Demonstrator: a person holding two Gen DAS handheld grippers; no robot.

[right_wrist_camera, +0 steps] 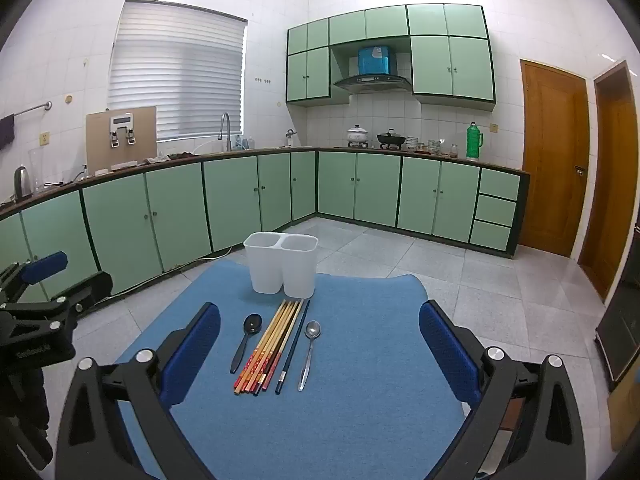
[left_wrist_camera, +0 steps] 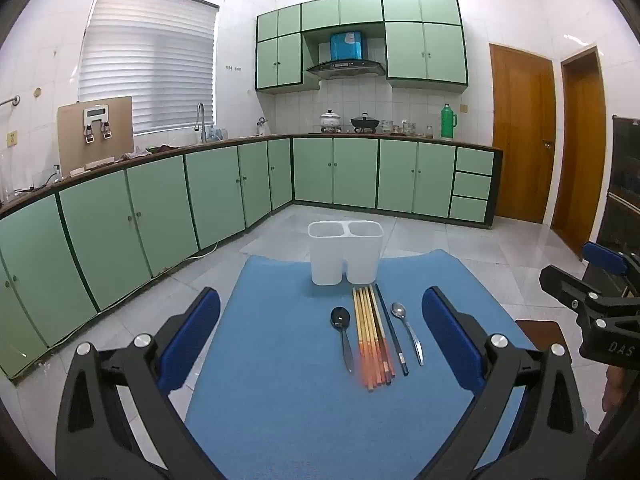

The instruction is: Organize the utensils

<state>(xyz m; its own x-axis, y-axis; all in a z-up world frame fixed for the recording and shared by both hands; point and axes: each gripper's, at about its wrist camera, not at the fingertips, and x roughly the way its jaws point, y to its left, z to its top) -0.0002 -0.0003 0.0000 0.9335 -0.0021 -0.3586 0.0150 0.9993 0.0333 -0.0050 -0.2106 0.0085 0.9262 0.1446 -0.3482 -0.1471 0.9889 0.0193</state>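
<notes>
A white two-compartment holder [left_wrist_camera: 346,254] [right_wrist_camera: 281,264] stands at the far side of a blue mat [left_wrist_camera: 280,400] [right_wrist_camera: 360,400]. In front of it lie a black spoon [left_wrist_camera: 343,330] [right_wrist_camera: 247,340], a bundle of several wooden chopsticks [left_wrist_camera: 370,338] [right_wrist_camera: 272,348], a dark chopstick [left_wrist_camera: 392,336] [right_wrist_camera: 293,346] and a metal spoon [left_wrist_camera: 406,330] [right_wrist_camera: 309,350]. My left gripper [left_wrist_camera: 320,336] hangs open above the near part of the mat, nothing between its fingers. My right gripper [right_wrist_camera: 320,340] is open too, empty, and shows at the right edge of the left wrist view [left_wrist_camera: 600,292].
The mat covers a small table; a brown corner [left_wrist_camera: 540,330] shows at its right. Tiled floor surrounds it. Green cabinets [right_wrist_camera: 240,196] run along the left and back walls; wooden doors [right_wrist_camera: 556,156] stand at the right. A dark cabinet [right_wrist_camera: 620,320] is at the far right.
</notes>
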